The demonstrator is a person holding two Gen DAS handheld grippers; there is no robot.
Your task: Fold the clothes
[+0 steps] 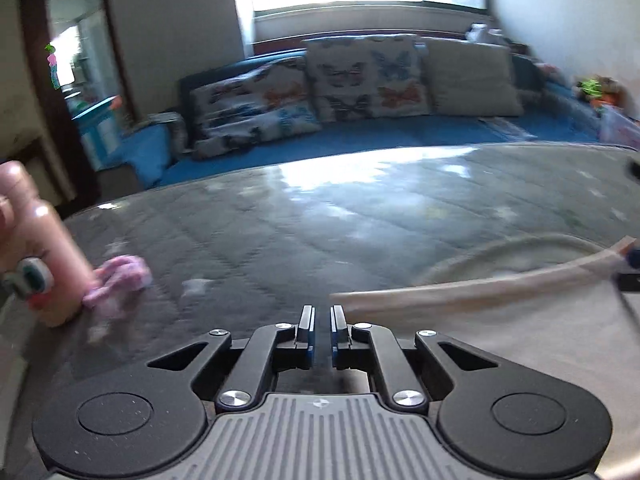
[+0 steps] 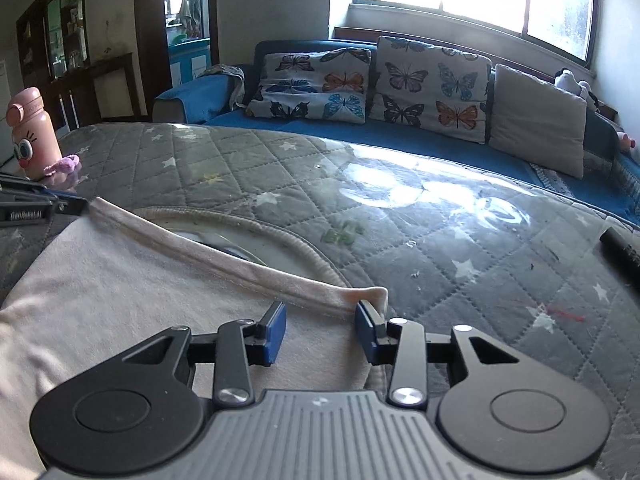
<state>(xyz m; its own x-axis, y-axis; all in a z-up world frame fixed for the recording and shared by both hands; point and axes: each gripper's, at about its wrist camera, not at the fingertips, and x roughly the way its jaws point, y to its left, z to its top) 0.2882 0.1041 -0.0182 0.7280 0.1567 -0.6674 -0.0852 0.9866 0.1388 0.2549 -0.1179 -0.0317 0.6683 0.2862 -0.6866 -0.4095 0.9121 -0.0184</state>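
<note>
1. Grey quilted star-print table cover (image 2: pixel 420 216) carries my pale beige cotton garment (image 2: pixel 120 300); a blue sofa (image 2: pixel 400 136) stands behind.
2. My left gripper (image 1: pixel 322 316) is nearly closed, holding nothing, beside the garment's edge.
3. My right gripper (image 2: pixel 320 320) gapes wide over the neckband corner.

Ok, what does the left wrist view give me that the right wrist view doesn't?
Only the left wrist view shows the left gripper, jaws nearly closed on nothing, beside the garment's edge. Only the right wrist view shows the right gripper, jaws open astride the collar corner, and a black marker. Both show the beige garment, pink bottle, purple scrunchie, quilted mat and butterfly cushions.
</note>
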